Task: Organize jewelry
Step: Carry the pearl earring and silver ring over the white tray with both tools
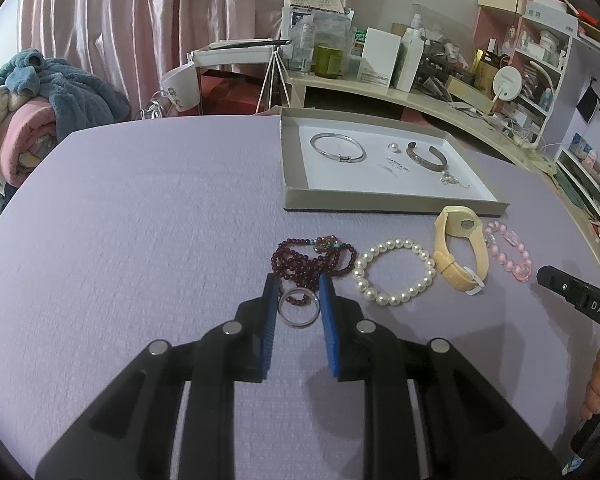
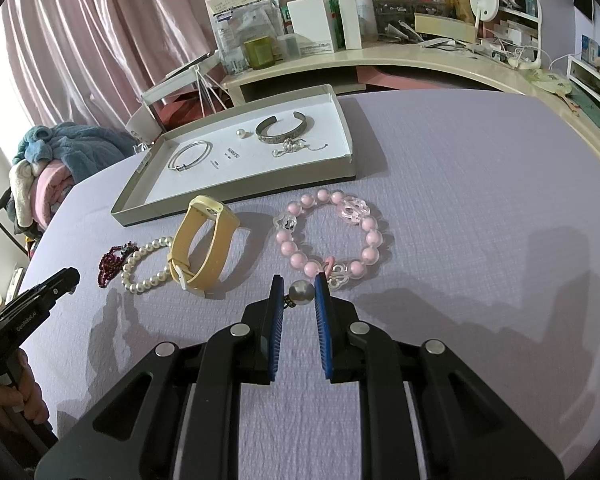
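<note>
A silver ring (image 1: 299, 307) is pinched between the blue pads of the left claw (image 1: 299, 286) above the lilac-covered counter (image 1: 140, 220), just in front of the dark red bead string (image 1: 312, 260). A grey pearl bead (image 2: 301, 293) is clamped in the right claw (image 2: 299, 282), just beside the pink bead bracelet (image 2: 332, 236). The white pearl bracelet (image 1: 394, 272) and the cream watch (image 1: 462, 248) are laid between them, and the shallow box (image 1: 292, 160) behind holds a silver bangle (image 1: 338, 147) and a cuff (image 1: 426, 156).
</note>
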The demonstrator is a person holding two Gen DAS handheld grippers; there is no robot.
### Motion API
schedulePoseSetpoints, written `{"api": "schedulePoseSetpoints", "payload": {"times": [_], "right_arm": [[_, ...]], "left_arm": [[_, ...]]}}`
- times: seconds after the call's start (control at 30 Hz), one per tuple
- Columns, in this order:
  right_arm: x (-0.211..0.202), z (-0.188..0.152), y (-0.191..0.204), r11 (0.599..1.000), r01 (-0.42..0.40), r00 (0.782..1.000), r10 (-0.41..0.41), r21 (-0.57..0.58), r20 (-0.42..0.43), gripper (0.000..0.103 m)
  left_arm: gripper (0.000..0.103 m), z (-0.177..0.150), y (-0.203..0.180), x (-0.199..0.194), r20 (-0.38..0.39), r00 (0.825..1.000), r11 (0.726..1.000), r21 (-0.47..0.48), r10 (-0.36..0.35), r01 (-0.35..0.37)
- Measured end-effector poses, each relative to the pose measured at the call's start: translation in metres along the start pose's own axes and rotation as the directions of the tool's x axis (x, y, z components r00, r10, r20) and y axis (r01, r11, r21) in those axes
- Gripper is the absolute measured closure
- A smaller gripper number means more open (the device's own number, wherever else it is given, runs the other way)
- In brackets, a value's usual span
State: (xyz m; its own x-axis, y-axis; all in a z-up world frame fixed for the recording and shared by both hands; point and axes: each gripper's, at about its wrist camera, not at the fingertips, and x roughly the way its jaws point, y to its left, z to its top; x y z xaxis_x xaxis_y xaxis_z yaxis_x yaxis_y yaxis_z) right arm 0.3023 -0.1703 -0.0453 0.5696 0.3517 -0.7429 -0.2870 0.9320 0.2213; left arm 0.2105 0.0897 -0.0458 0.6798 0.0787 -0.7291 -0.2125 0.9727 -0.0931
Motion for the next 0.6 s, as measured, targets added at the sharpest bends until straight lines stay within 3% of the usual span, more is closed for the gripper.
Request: {"api": "schedulePoseSetpoints", "payload": {"times": [0.1, 0.37, 0.6], "right_arm": [[-0.001, 0.009, 0.001, 1.000, 0.005, 1.000, -0.005, -0.013, 0.024, 0.087], [0.005, 0.073, 0.017, 0.996, 0.028, 0.993, -0.018, -0.086, 0.119, 0.087], [0.042, 0.110, 0.048, 0.986, 0.002, 0.997, 0.011, -0.168, 0.077, 0.087]], "left_arm": [[0.082, 0.001, 0.002, 0.001, 0.003, 1.000, 1.000, -0.009, 0.001, -0.001], [0.082, 0.026, 0.010, -0.001, 0.045, 0.999, 0.999, -0.031, 0.015, -0.014], [0.082, 0.062, 0.013, 0.001, 0.096, 0.995, 1.000, -0.027, 0.007, -0.005]]}}
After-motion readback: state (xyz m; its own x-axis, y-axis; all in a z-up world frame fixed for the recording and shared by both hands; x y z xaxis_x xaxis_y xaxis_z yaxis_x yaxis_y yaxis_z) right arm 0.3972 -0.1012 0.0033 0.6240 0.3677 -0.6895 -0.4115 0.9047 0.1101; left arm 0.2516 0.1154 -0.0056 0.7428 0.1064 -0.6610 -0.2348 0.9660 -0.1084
